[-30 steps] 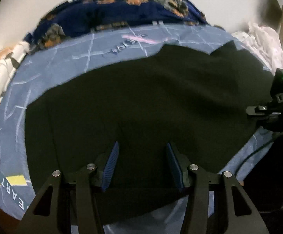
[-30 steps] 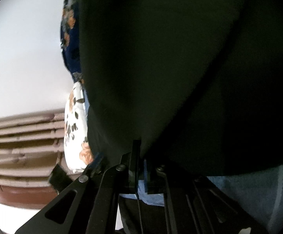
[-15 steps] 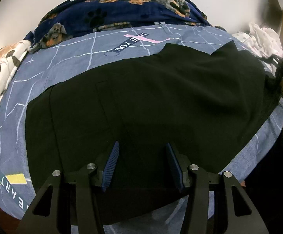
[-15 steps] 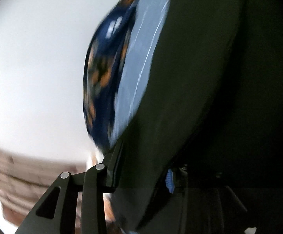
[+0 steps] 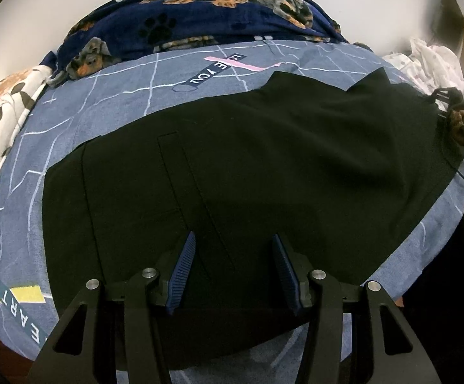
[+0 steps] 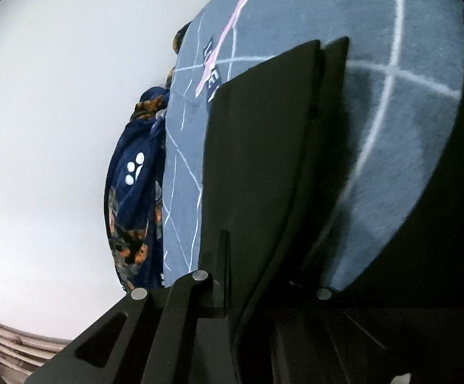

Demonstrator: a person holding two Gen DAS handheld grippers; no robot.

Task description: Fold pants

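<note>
— What lies on the bed?
— Black pants (image 5: 263,172), spread flat across the blue grid-patterned sheet (image 5: 110,102), waistband toward the left, a stitched back pocket showing.
— And the legs?
— They run to the right, their hems near the sheet's far right edge. In the right wrist view, the hem ends (image 6: 263,134) appear as two stacked layers of dark cloth.

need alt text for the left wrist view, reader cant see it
Black pants lie spread flat across a blue sheet with white grid lines. The open left gripper hovers over their near edge, blue-padded fingers apart. A navy dog-print blanket is bunched along the far side.
</note>
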